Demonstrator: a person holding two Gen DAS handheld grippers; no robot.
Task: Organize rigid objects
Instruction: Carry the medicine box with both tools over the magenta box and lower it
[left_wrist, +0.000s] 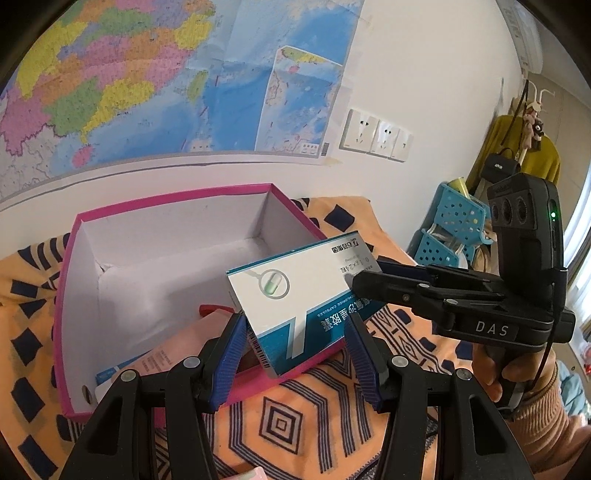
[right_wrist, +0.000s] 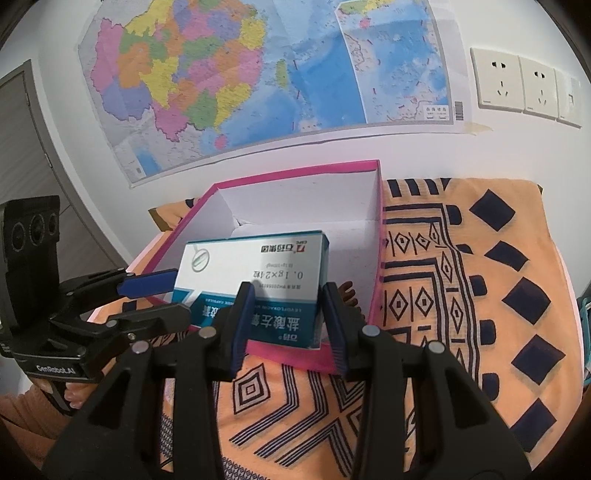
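Note:
A white and teal medicine box (left_wrist: 295, 302) (right_wrist: 255, 288) hangs over the near edge of a pink cardboard box (left_wrist: 74, 258) (right_wrist: 376, 236) with a white inside. My right gripper (right_wrist: 288, 325) is shut on the medicine box, one blue pad on each side; it also shows in the left wrist view (left_wrist: 369, 280), reaching in from the right. My left gripper (left_wrist: 295, 354) is open, its pads astride the medicine box's near end without touching it. It shows at the left of the right wrist view (right_wrist: 155, 291). A pink carton (left_wrist: 170, 350) lies inside the pink box.
The pink box stands on an orange cloth (right_wrist: 461, 295) with dark geometric patterns. A map (right_wrist: 258, 74) and wall sockets (right_wrist: 517, 85) are on the wall behind. A blue perforated rack (left_wrist: 450, 229) and hanging clothes (left_wrist: 517, 147) stand to the right.

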